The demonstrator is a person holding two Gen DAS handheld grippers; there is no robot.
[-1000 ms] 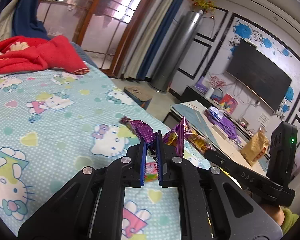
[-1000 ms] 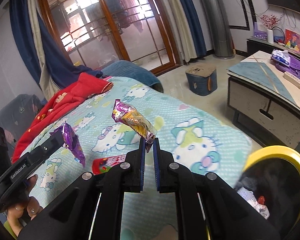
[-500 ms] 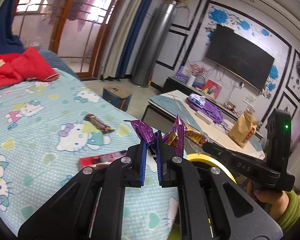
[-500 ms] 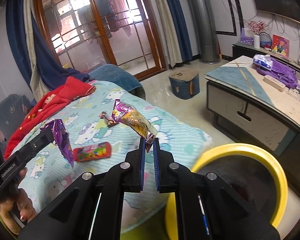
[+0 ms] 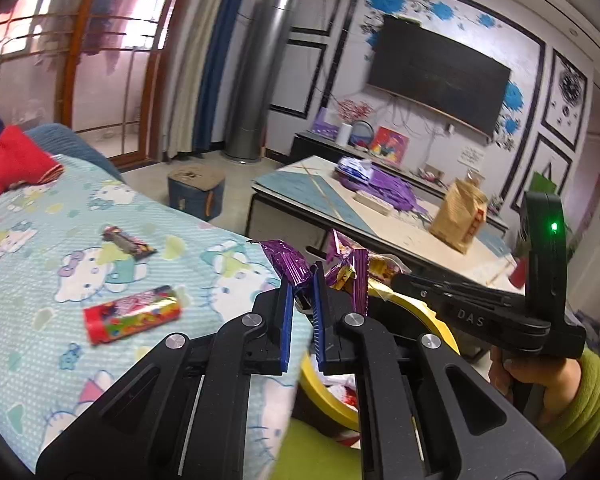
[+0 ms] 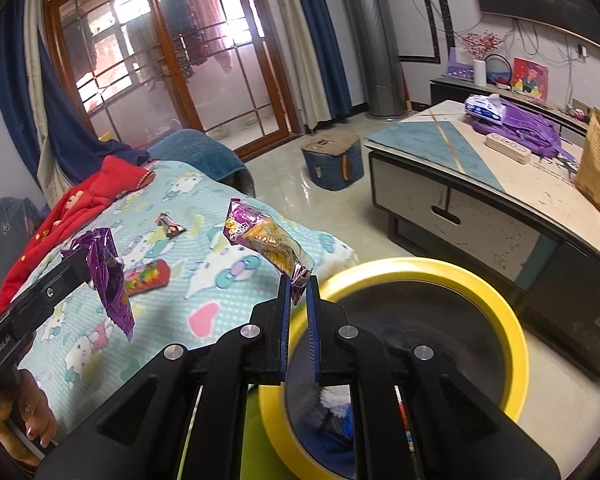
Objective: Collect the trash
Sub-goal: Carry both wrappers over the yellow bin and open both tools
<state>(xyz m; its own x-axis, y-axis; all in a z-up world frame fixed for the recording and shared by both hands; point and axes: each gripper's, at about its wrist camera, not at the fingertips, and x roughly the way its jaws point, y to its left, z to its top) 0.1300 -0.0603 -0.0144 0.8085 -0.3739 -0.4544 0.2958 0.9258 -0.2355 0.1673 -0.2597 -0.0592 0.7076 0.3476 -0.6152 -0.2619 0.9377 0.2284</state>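
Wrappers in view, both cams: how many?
4: purple wrapper in left gripper, orange-purple wrapper in right gripper, red wrapper and dark wrapper on bed. Bin contents unclear.

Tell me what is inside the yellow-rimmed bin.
The bin is mostly dark inside; blue and white scraps show near the bottom. The right claw, holding a snack wrapper, covers the rest.

both wrist views look forward along own tool, close above bed (image 5: 40, 240) edge; share yellow bin (image 6: 480, 292).
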